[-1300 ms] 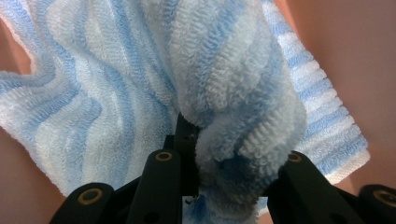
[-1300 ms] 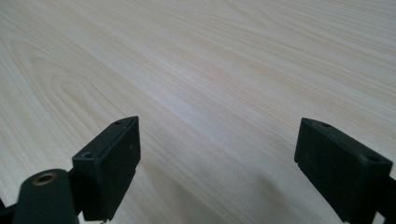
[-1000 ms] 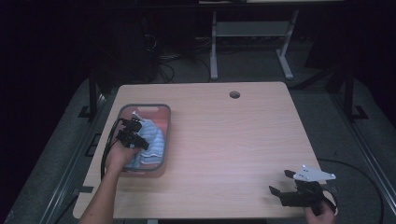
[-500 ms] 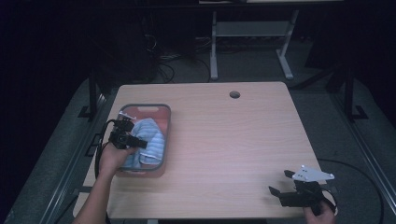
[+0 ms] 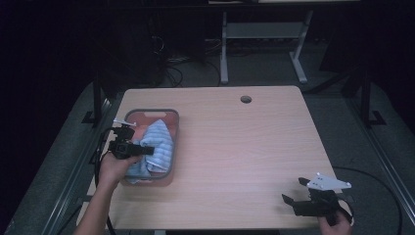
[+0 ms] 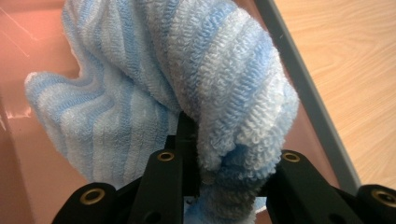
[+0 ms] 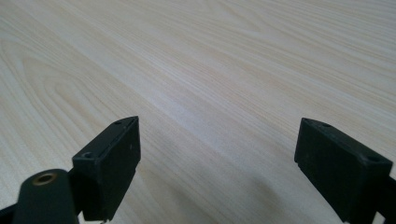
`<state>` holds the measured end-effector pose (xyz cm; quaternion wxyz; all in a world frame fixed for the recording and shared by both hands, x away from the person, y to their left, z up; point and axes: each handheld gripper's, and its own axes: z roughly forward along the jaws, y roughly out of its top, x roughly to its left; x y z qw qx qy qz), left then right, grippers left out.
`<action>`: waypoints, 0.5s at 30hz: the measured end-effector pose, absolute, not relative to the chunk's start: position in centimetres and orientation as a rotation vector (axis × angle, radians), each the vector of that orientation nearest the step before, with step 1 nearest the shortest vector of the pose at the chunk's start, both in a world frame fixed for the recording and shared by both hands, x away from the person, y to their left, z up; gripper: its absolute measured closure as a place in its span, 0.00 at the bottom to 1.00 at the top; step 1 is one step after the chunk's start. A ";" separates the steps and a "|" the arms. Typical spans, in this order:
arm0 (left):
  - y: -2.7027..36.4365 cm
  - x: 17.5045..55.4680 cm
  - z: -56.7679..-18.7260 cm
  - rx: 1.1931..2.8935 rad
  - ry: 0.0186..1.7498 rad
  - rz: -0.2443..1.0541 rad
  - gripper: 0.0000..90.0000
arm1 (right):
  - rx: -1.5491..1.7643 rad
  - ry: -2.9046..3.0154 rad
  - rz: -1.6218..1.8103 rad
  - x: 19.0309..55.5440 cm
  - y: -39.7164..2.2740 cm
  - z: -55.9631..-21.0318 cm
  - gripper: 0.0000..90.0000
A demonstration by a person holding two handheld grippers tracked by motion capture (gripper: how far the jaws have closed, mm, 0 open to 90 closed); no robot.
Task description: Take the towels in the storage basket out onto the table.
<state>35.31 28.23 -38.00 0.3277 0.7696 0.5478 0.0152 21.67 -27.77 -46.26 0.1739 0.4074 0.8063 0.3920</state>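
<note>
Wood table (image 5: 244, 147): no readable labels; left gripper (image 6: 224, 168) clamps striped towel (image 6: 187, 79).

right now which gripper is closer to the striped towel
Left. The left gripper is shut on the striped towel in the tray; the right gripper sits open at the table's near right corner.

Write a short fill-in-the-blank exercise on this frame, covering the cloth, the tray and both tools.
1. The left tool is shut on the blue-and-white striped terry ____.
2. The cloth hangs over a pink, grey-rimmed plastic ____.
3. The tray sits on the ____ half of the light wooden table.
4. The right tool has its jaws ____.

Missing words: cloth; tray; left; open
</note>
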 end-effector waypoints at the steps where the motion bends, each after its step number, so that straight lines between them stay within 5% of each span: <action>1: 28.4 35.3 -37.9 1.998 1.435 0.033 0.81 | 1.155 2.286 1.112 21.7 -27.8 -46.3 0.15; 15: 28.9 35.1 -36.4 1.926 1.421 0.047 0.81 | 1.154 2.276 1.121 21.7 -27.9 -46.1 0.15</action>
